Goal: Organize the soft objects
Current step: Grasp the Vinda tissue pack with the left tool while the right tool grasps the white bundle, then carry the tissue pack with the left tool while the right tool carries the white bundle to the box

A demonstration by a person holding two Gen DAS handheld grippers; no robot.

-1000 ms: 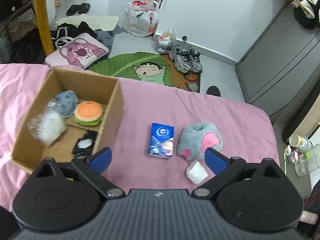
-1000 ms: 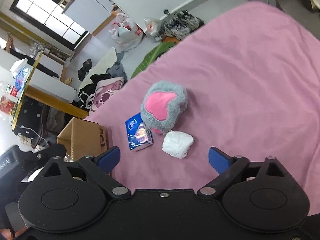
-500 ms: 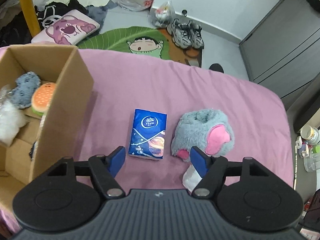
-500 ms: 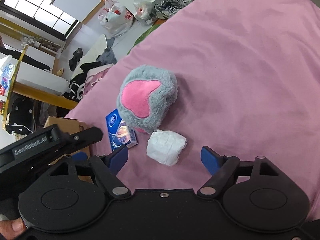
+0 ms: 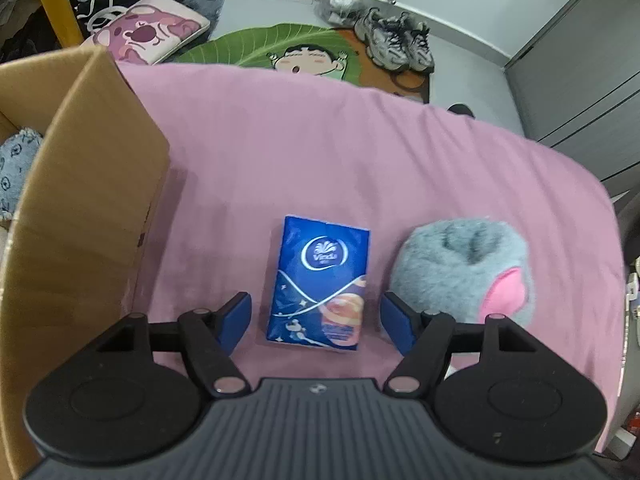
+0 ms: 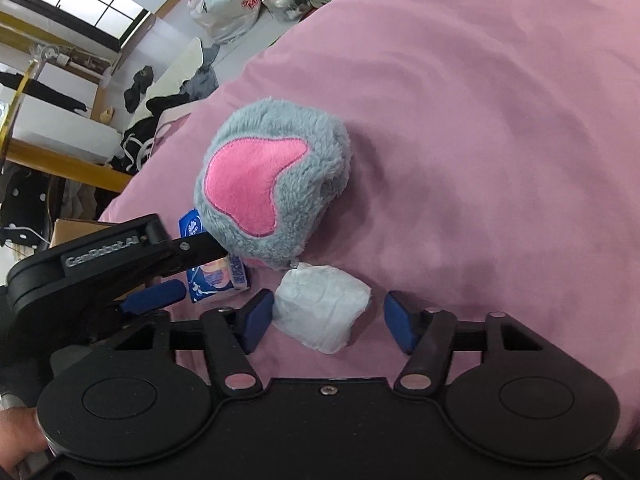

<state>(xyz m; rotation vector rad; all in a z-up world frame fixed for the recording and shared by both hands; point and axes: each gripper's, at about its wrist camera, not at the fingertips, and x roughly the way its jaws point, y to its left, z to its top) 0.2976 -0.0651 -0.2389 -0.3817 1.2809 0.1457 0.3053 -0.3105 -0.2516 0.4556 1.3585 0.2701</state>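
two grabs: both my jaws spread, empty.
left gripper: tissue pack between pads, long axis pointing away.
right gripper: white wad between pads, on pink sheet.
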